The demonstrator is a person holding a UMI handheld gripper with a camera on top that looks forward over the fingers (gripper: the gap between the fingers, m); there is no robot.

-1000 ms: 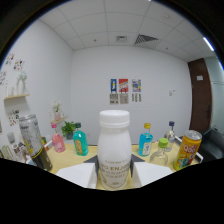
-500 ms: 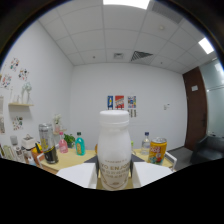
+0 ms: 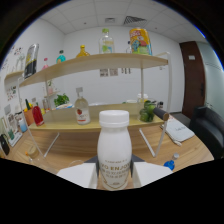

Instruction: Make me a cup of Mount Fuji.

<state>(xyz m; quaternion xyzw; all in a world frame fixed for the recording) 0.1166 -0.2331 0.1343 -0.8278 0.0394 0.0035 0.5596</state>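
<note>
Since 0.5 s ago the claw (image 3: 115,175) has dropped lower w/ the white bottle (image 3: 114,149) in it. Back then the cans and bottles sat down near the bottle's base; now they stand high up on the top shelf (image 3: 95,64), so the view looks up from under it.

Both claw fingers (image 3: 80,176) press on the bottle's sides, pinching it tight. It stands upright between them w/ its white cap on, and the label has words I can't fully read.

Just beyond it is a 2-level wood shelf. On the lower board stand a clear bottle w/ a red label (image 3: 82,110), a red bottle (image 3: 36,114) and a dark green jar (image 3: 148,112). Below, on the tabletop (image 3: 195,149), lie a paper (image 3: 177,131) and a small blue thing (image 3: 170,164).

Task check: the bottle is picked, that's about it, I think. No cup shows near the claw, the cap looks shut, and nothing is poured. Opening, pouring and mixing are prob. all left to do.
</note>
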